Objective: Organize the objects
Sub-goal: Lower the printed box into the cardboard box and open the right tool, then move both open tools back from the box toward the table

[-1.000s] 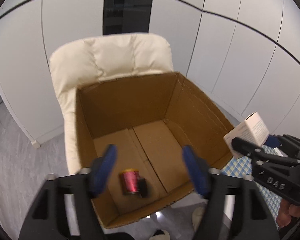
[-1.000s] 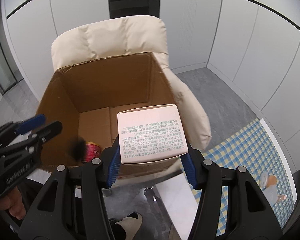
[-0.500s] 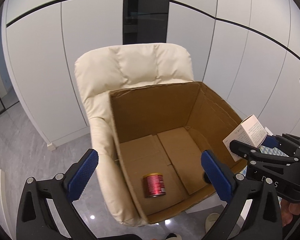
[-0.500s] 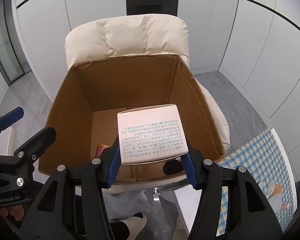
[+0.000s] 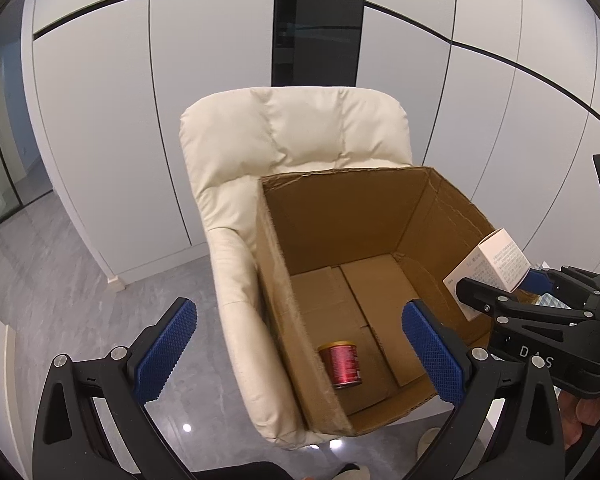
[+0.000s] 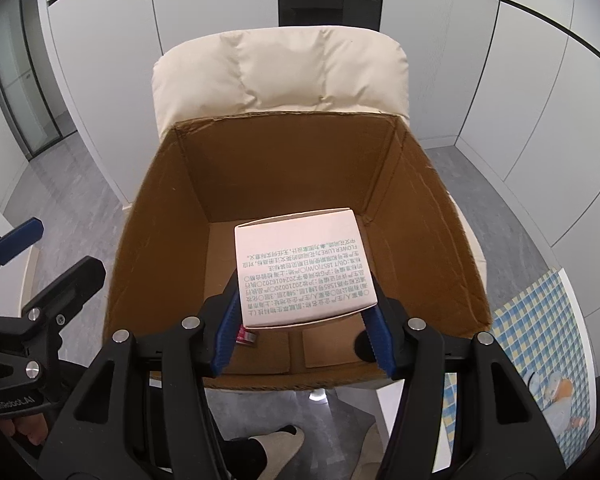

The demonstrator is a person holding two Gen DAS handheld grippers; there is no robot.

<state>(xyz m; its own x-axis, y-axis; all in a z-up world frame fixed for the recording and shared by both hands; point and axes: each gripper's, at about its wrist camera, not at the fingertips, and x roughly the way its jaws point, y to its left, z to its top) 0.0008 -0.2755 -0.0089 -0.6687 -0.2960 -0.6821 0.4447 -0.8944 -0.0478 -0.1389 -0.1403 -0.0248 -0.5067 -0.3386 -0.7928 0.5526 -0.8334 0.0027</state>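
An open cardboard box (image 5: pixel 432 216) (image 6: pixel 168 224) stands on a cream chair. A red can (image 5: pixel 340 364) lies on its side on the box floor near the front left; in the right wrist view only a sliver of it (image 6: pixel 246 335) shows under the carton. My right gripper (image 6: pixel 302 326) is shut on a white printed carton (image 6: pixel 302 270) and holds it above the box's near part; the carton also shows in the left wrist view (image 5: pixel 494 266). My left gripper (image 5: pixel 300 354) is open and empty, to the left of the box's front.
The cream padded chair (image 5: pixel 296 140) (image 6: pixel 280 72) holds the box, with white wall panels behind. Grey floor (image 5: pixel 60 264) lies to the left. A blue and yellow checked cloth (image 6: pixel 540 332) covers a surface at the right. A shoe (image 6: pixel 274 442) shows below.
My left gripper has pulled back and to the left, out of the box, leaving the red can inside. My right gripper has carried the carton over the box.
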